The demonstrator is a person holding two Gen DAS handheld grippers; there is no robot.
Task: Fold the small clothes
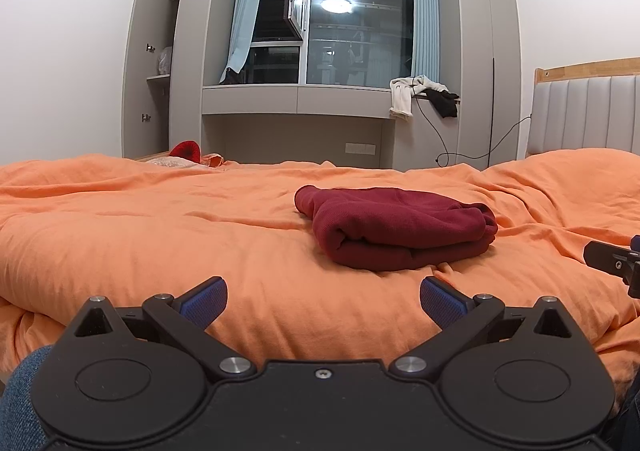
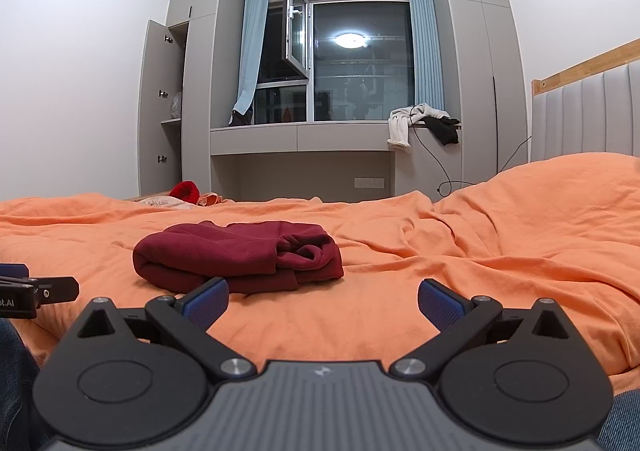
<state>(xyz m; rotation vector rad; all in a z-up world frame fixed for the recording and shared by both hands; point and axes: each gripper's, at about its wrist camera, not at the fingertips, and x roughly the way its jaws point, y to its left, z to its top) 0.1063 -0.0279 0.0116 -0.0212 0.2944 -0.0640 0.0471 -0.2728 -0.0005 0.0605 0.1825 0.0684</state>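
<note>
Both of my tools hover low over the near edge of the bed, above the orange duvet (image 1: 160, 235). My left hand-held gripper (image 1: 323, 301) is released, its blue pads spread wide with nothing between them; my right hand-held gripper (image 2: 323, 301) is released and empty too. Open, rumpled duvet stretches left and far of the garment, while on the right it rises into a mound against the padded headboard (image 2: 584, 119). Past the far edge of the bed stand grey wardrobes (image 1: 486, 51) and a dark window (image 1: 360, 23), with pale and black clothes draped on the window ledge (image 2: 300, 137).

The dark red garment (image 1: 396, 227) lies folded in a compact bundle mid-bed, just beyond my fingers and apart from them. Its left end is a smooth rounded fold; its right end shows bunched, tucked layers (image 2: 308, 247).
</note>
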